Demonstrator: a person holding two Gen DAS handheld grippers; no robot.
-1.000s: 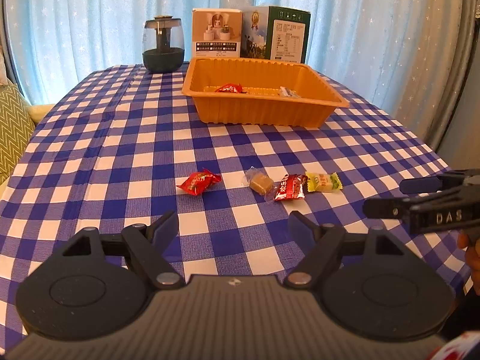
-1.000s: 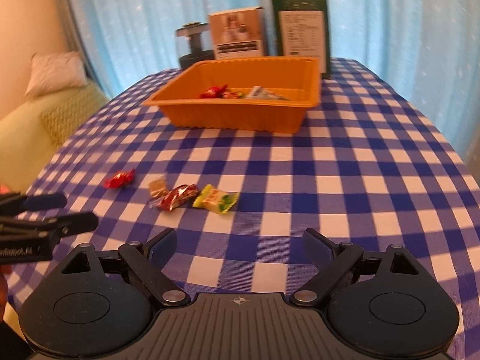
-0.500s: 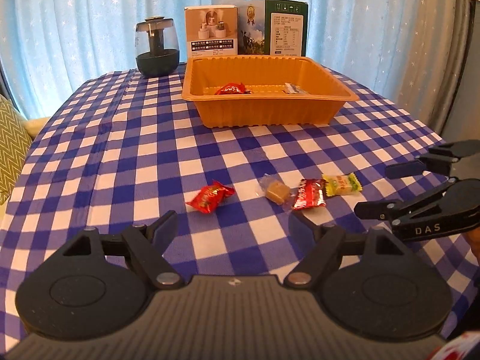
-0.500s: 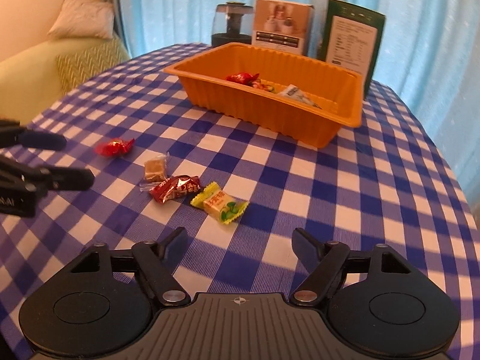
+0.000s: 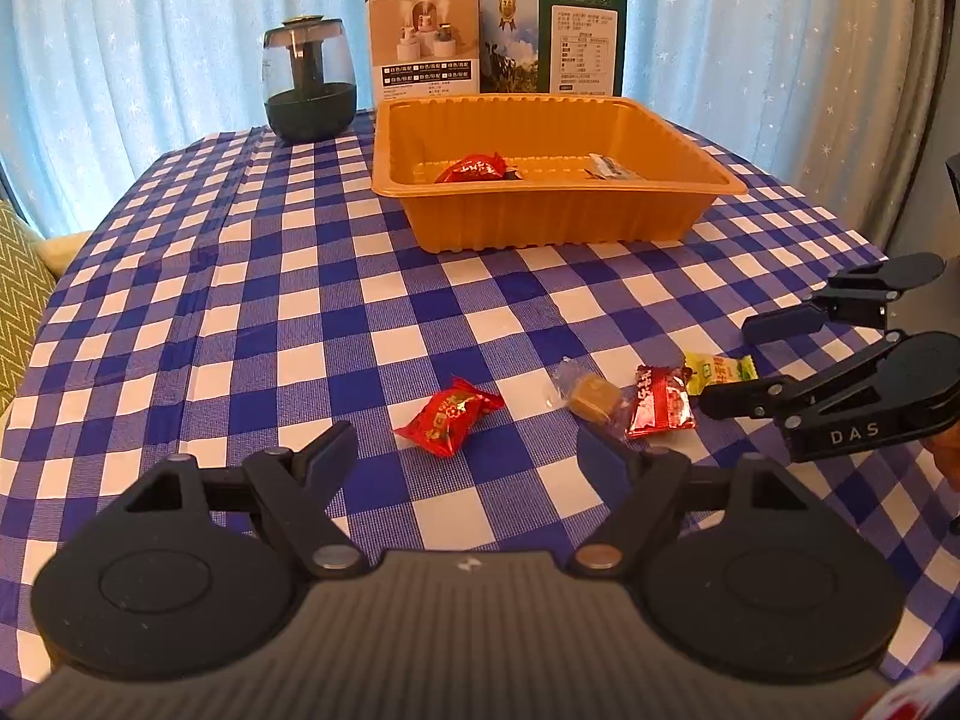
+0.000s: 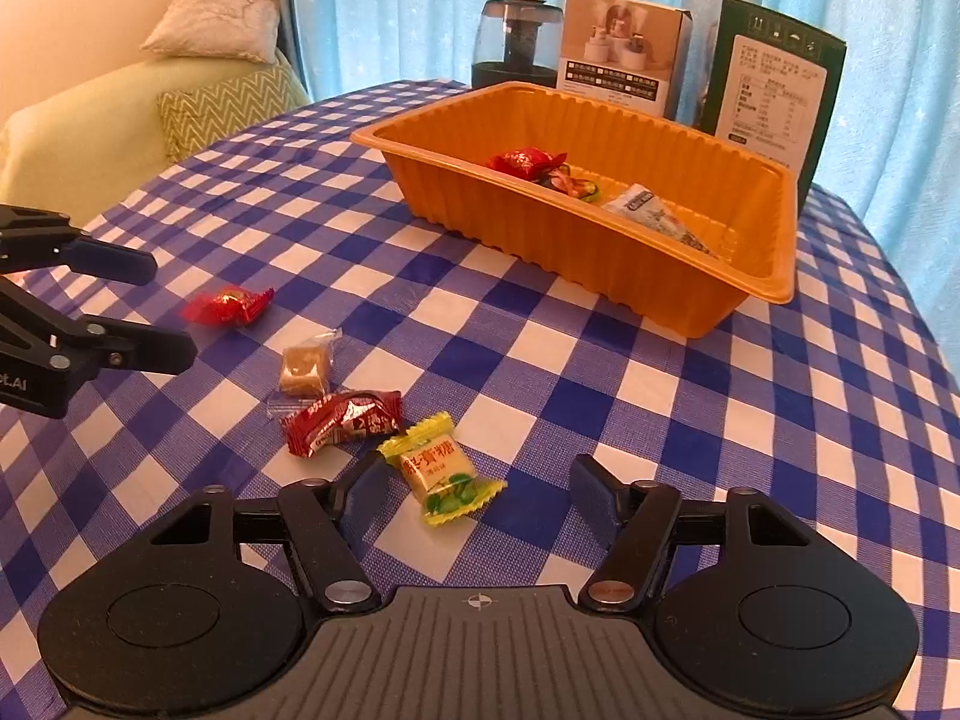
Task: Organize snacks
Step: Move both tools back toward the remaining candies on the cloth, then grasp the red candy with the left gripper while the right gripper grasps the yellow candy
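While both claws hover spread and empty, right claw [image 6: 474,489] closing around yellow candy [image 6: 443,468], left claw [image 5: 465,456] near red candy [image 5: 450,423]

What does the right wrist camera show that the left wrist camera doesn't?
Only the right wrist view: a sofa with a pale cushion, and a green-wrapped sweet in the orange tray.

Only the left wrist view: the green box's picture side.

Both: the checked tablecloth, four loose sweets, and both open tongs, left and right.
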